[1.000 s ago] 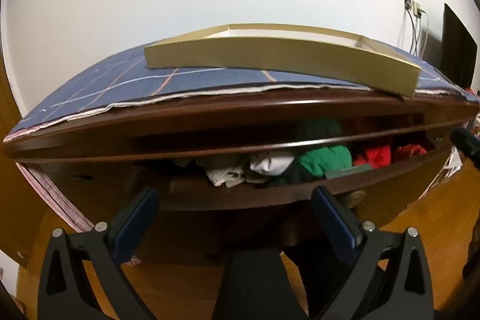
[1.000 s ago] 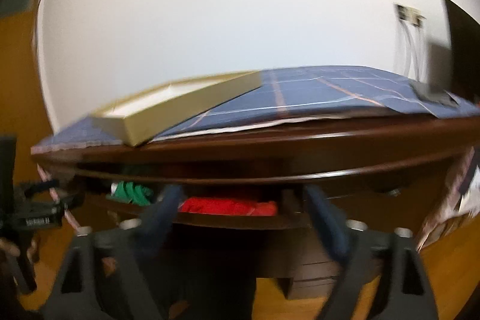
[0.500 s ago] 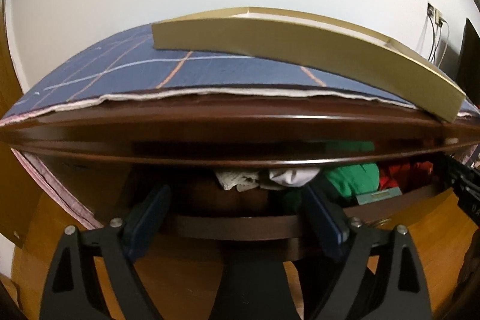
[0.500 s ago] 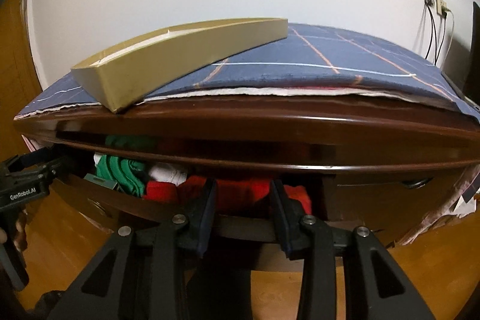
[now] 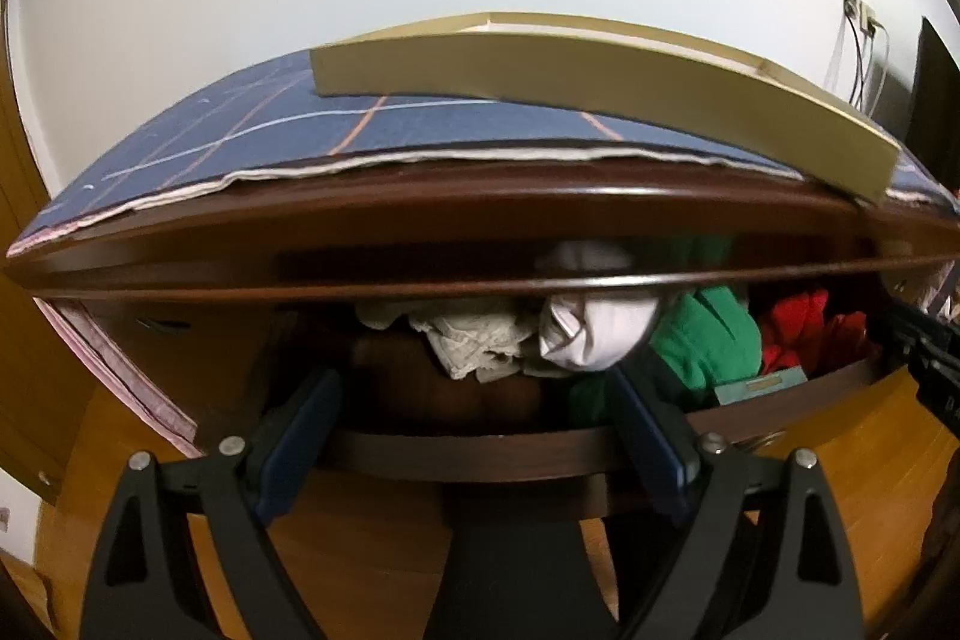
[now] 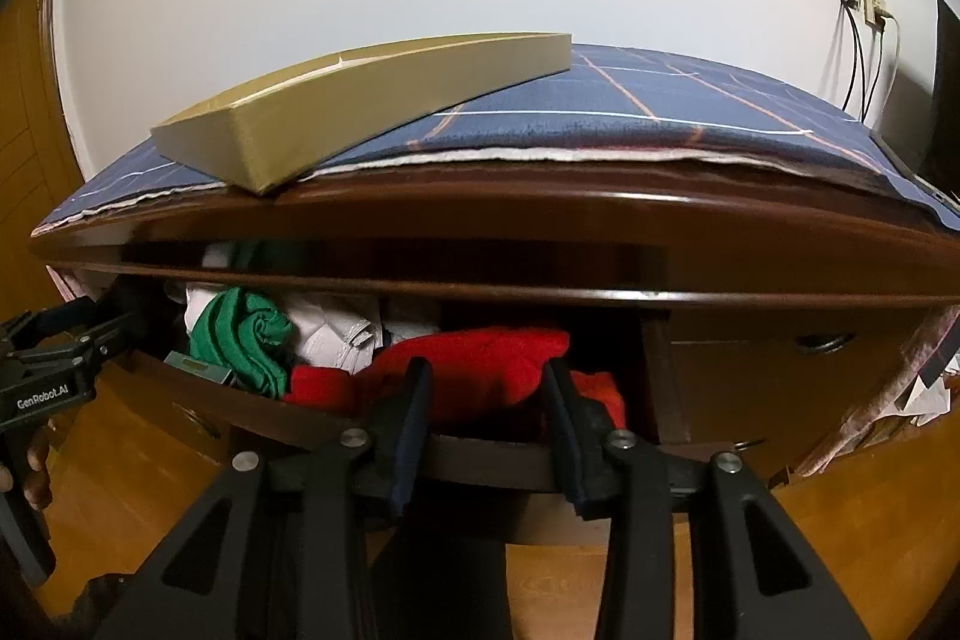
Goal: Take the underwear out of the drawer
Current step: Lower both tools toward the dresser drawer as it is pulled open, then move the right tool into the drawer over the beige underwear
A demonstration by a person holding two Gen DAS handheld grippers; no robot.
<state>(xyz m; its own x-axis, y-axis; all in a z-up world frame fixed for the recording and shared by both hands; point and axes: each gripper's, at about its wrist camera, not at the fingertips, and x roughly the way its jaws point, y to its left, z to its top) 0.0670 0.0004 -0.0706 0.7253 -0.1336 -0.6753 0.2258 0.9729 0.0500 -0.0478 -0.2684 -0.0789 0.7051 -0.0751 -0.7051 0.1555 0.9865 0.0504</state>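
Observation:
The dark wooden drawer (image 5: 456,451) stands pulled out, with clothes inside. In the left wrist view I see a lacy cream piece (image 5: 474,343), a white roll (image 5: 591,334), a green roll (image 5: 708,340) and red garments (image 5: 804,328). My left gripper (image 5: 468,400) is open, its fingertips at the drawer's front rim below the cream and white pieces. In the right wrist view my right gripper (image 6: 486,388) is open with its fingertips over the rim, on either side of a red garment (image 6: 480,364). Green (image 6: 240,334) and white (image 6: 336,334) pieces lie left of it.
A shallow beige cardboard tray (image 5: 600,70) lies on the blue checked cloth (image 5: 240,142) covering the dresser top; it also shows in the right wrist view (image 6: 360,112). A small teal box (image 5: 762,385) sits at the drawer front. Cables and a socket (image 6: 864,10) are on the right wall. The floor is wooden.
Both grippers have moved closer to the open drawer. The right gripper's fingers now reach over the rim around the red garment and stand a little wider apart than half a second ago.

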